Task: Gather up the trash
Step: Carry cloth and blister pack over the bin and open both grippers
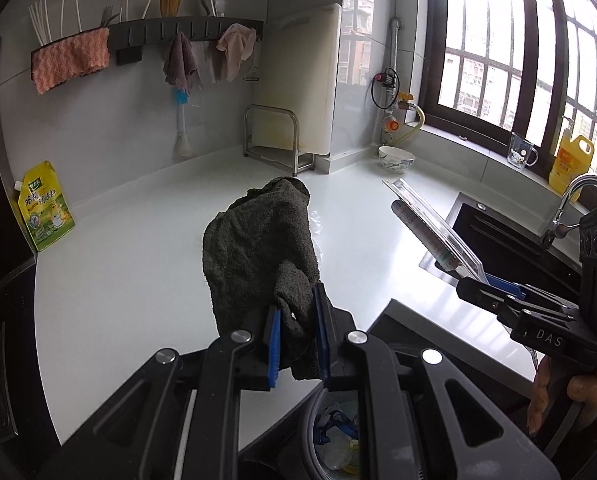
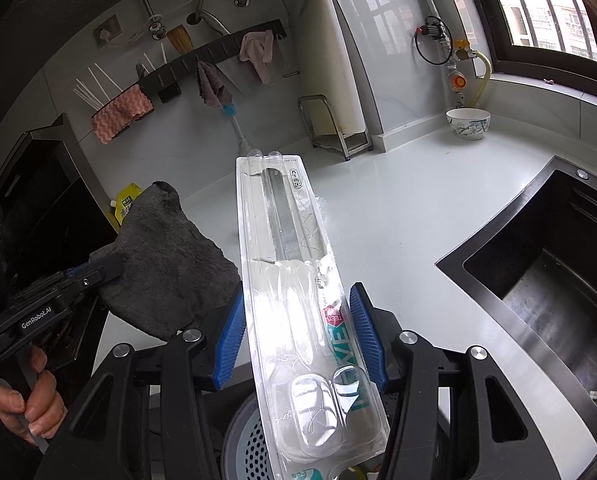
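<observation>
My left gripper (image 1: pixel 296 332) is shut on a dark grey rag (image 1: pixel 258 248) and holds it above the white counter (image 1: pixel 138 248). The rag also shows in the right wrist view (image 2: pixel 166 272). My right gripper (image 2: pixel 298 340) is shut on a long clear plastic toothbrush blister pack (image 2: pixel 294 280), held above the counter's front edge; the pack shows in the left wrist view (image 1: pixel 430 224). A trash bin (image 1: pixel 338 436) with several bits of rubbish sits below the counter edge, under both grippers. Its perforated rim shows in the right wrist view (image 2: pixel 246 444).
A black sink (image 2: pixel 546 280) with a faucet (image 1: pixel 570 204) lies to the right. A patterned bowl (image 1: pixel 396 159), a metal rack (image 1: pixel 276 140) with a cutting board, and a yellow pouch (image 1: pixel 44 208) stand on the counter. Cloths hang on a wall rail (image 1: pixel 186 28).
</observation>
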Demonstrator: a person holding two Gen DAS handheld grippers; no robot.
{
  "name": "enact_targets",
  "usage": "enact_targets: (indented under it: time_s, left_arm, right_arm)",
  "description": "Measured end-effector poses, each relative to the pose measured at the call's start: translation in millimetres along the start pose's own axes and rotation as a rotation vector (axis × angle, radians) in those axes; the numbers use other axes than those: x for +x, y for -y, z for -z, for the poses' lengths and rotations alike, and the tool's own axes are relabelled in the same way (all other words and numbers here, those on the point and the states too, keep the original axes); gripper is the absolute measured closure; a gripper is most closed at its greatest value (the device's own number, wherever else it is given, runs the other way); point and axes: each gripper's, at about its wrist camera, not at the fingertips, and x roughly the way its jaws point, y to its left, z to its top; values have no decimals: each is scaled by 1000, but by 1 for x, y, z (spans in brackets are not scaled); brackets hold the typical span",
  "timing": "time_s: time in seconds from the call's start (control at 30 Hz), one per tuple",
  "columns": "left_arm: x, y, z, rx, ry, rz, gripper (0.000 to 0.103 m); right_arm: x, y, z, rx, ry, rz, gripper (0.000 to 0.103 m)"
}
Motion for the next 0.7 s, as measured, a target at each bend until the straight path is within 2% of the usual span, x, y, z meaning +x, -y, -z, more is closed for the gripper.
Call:
enact_targets:
  time_s: [0.23, 0.4, 0.7]
  left_arm:
    - [-18, 22, 29, 22, -13, 29, 88]
    - [-28, 43, 50, 79, -24, 52, 88]
    - [-15, 66, 98, 125, -117, 81, 88]
  right_arm:
    - [-20, -11, 34, -31, -6, 43, 54]
    - [-30, -12, 56, -29, -21, 66, 54]
    - [-32, -10, 95, -15, -64, 99, 54]
